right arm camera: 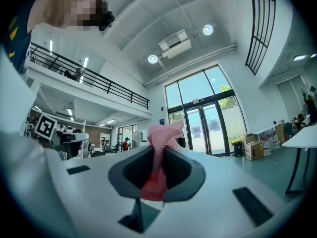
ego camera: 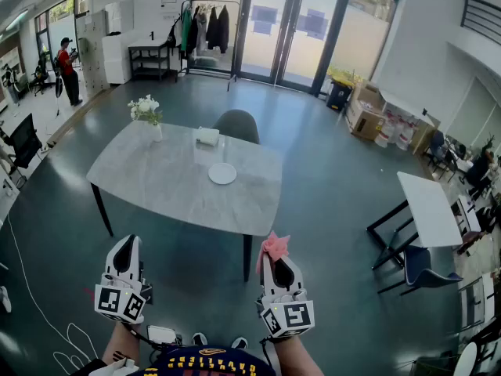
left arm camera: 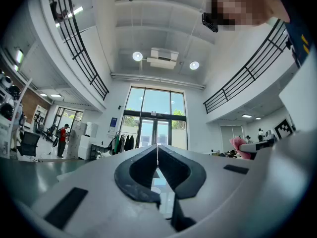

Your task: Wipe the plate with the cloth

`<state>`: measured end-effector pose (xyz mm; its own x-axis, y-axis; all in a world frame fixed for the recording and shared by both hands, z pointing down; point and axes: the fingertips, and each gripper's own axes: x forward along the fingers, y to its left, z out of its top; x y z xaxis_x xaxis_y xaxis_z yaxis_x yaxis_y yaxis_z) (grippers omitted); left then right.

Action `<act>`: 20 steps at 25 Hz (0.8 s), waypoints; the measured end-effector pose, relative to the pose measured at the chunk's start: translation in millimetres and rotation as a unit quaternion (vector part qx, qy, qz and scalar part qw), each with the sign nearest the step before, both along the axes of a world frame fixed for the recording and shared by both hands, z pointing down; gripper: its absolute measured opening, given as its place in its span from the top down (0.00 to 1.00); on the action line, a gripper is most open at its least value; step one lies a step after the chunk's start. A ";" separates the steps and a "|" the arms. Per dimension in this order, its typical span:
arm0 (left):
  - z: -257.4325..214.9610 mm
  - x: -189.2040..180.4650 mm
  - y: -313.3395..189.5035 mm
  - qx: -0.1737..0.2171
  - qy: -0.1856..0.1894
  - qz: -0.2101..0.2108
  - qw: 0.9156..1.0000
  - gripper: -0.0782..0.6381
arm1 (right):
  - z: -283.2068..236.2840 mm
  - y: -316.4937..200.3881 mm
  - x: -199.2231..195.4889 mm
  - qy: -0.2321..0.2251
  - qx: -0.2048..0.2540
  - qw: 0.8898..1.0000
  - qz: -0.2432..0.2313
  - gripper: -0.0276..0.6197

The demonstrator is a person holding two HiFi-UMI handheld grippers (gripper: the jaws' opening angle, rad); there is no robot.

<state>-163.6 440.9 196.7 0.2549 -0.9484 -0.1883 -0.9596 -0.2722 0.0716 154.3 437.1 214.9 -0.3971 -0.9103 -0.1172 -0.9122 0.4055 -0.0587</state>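
A white plate [ego camera: 222, 173] lies near the middle of a grey marble table [ego camera: 156, 182], well ahead of both grippers. My right gripper [ego camera: 273, 254] is held low at the bottom centre-right, shut on a pink cloth [ego camera: 274, 246] that sticks up past its tips. In the right gripper view the pink cloth [right arm camera: 159, 155] is pinched between the jaws and stands above them. My left gripper [ego camera: 124, 251] is at the bottom left, shut with nothing in it; in the left gripper view its jaws [left arm camera: 157, 150] meet along a thin line. Both point upward into the room.
On the table stand a vase of white flowers [ego camera: 147, 113] and a white tissue box [ego camera: 207, 137]. A grey chair [ego camera: 238, 124] sits behind the table. A second white table [ego camera: 428, 207] with a blue chair [ego camera: 423, 270] is at the right. Cables [ego camera: 47, 319] lie on the floor at left.
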 end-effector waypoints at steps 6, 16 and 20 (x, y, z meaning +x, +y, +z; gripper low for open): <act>-1.7 26.9 -1.0 -0.007 0.007 0.011 1.000 0.88 | 0.9 2.6 14.9 -0.002 -0.003 1.000 -0.011 0.89; -11.2 81.9 9.7 -0.006 0.001 0.015 1.000 0.88 | 0.6 6.5 64.8 -0.027 -0.001 0.999 -0.021 0.89; 1.1 93.9 17.8 -0.022 -0.002 0.013 1.000 0.88 | 12.2 8.6 72.0 -0.028 -0.014 0.999 -0.027 0.89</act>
<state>-69.7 458.7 197.8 0.2808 -0.9486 -0.1457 -0.9524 -0.2942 0.0802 226.3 445.7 227.0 -0.4387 -0.8911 -0.1160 -0.8842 0.4510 -0.1213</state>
